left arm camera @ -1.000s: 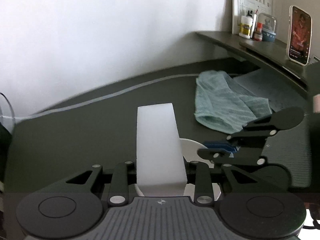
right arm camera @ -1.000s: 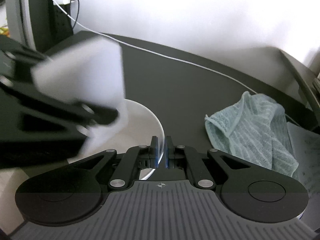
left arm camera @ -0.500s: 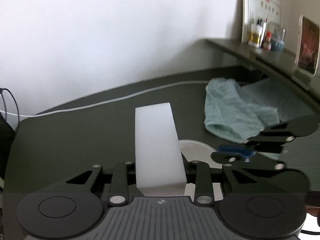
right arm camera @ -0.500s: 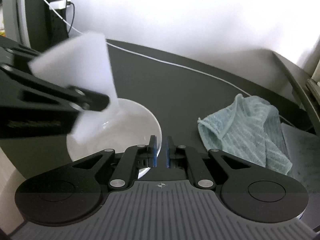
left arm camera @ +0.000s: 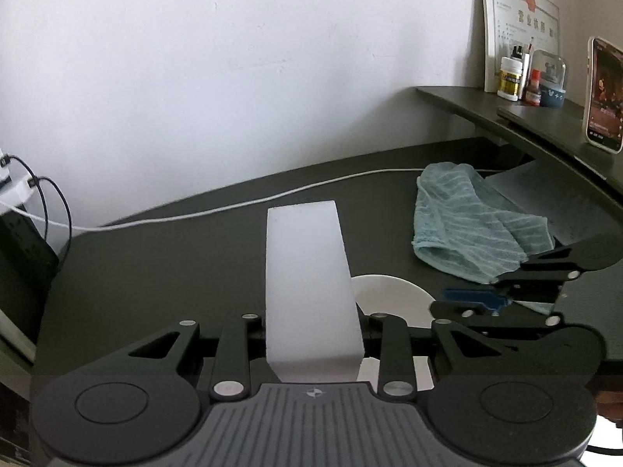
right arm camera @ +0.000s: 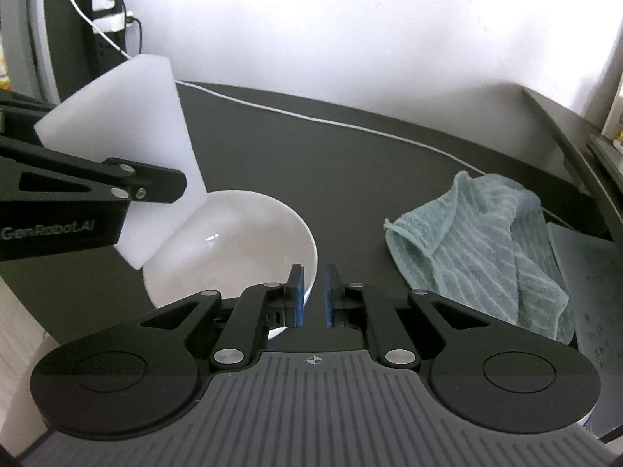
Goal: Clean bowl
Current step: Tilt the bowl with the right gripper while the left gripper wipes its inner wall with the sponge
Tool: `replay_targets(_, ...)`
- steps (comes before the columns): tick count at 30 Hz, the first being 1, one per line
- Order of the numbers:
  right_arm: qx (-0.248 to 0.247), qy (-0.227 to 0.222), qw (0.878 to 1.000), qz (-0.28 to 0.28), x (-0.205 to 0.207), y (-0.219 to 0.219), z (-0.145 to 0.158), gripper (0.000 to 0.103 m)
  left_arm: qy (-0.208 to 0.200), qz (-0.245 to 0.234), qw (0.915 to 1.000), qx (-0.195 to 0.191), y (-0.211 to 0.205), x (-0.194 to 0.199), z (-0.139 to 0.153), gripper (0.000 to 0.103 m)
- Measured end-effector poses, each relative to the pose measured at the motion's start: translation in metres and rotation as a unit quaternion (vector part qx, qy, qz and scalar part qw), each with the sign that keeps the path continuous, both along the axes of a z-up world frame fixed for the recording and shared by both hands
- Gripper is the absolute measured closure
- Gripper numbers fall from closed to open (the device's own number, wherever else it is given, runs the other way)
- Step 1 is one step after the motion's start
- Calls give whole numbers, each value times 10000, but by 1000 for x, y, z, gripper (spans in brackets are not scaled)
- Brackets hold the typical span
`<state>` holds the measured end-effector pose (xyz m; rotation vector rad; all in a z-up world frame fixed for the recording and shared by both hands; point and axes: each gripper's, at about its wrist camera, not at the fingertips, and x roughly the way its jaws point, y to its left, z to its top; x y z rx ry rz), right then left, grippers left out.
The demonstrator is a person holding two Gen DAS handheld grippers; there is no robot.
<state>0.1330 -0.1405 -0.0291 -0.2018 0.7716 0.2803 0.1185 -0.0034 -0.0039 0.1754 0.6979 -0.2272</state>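
A white bowl (right arm camera: 233, 249) sits on the dark desk (right arm camera: 350, 163), and my right gripper (right arm camera: 313, 295) is shut on its near right rim, blue pads (right arm camera: 296, 292) on either side. My left gripper (left arm camera: 311, 311) is shut on a white sponge block (left arm camera: 307, 272) that stands upright between its fingers. In the right wrist view the sponge (right arm camera: 120, 136) hangs over the bowl's left edge, its lower corner at the rim. From the left wrist, only part of the bowl (left arm camera: 389, 299) shows behind the sponge, with the right gripper (left arm camera: 475, 299) at its right side.
A crumpled teal towel (right arm camera: 479, 249) lies to the right of the bowl, beside a printed sheet (right arm camera: 592, 272). A white cable (left arm camera: 233, 208) crosses the desk's back. A raised shelf (left arm camera: 506, 116) holds bottles, a phone (left arm camera: 605, 97) and a framed certificate. Chargers (right arm camera: 101, 4) hang at left.
The sponge has swept from inside the bowl up and back to its left rim. The right gripper keeps its hold on the bowl's rim.
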Motion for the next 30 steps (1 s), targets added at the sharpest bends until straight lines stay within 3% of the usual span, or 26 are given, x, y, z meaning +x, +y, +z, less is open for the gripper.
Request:
replay_targets(7,138,-167,9998,-34,-5,-5,7,89,-250,384,9989,-67,29,-19,12,71)
replay_targets(12,358,-298,9985,276,-15,-2,10,89,147,440,9979,-455,50,-32,-9,71)
replay_targets(17,323,-269,9984,384,-18,6,6,89,306,263,9980,-481,38,-21,-28,71)
replay_targets(30,180,-323,9987,350,-24,7,8,85,404,579,9964,-475,32,-8,-35,70)
